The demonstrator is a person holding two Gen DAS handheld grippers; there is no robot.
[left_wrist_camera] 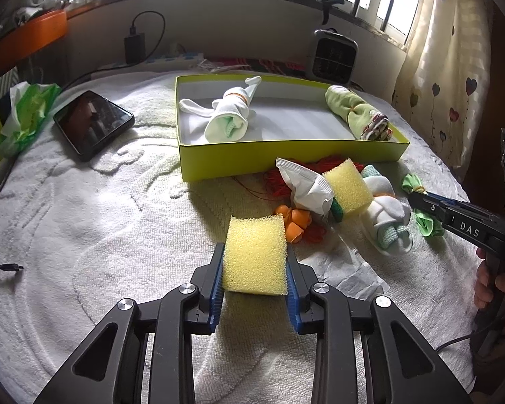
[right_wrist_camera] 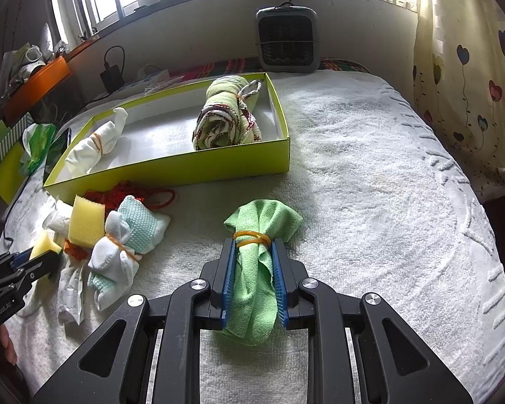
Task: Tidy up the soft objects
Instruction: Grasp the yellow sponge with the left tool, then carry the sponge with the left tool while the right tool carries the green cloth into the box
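My left gripper (left_wrist_camera: 255, 248) is shut on a yellow sponge (left_wrist_camera: 255, 256), its blue pads pressing both sides, just above the white towelled bed. My right gripper (right_wrist_camera: 252, 242) is shut on a green cloth bundle (right_wrist_camera: 257, 269) tied with a rubber band. It also shows at the right of the left wrist view as the right gripper (left_wrist_camera: 417, 198). A lime-green box (left_wrist_camera: 286, 159) ahead holds a white sock roll (left_wrist_camera: 229, 114) and a green cloth roll (left_wrist_camera: 357, 111). In front of the box lie a second sponge (left_wrist_camera: 348, 188), a white packet (left_wrist_camera: 306, 185) and a white-and-mint sock bundle (left_wrist_camera: 387, 219).
Red yarn (left_wrist_camera: 279, 181) and orange pieces (left_wrist_camera: 296, 222) lie in the pile. A phone (left_wrist_camera: 92, 124), a tissue pack (left_wrist_camera: 27, 114) and a cable end (left_wrist_camera: 10, 266) sit to the left. A small fan (left_wrist_camera: 335, 54) stands behind the box, with a curtain (left_wrist_camera: 447, 67) on the right.
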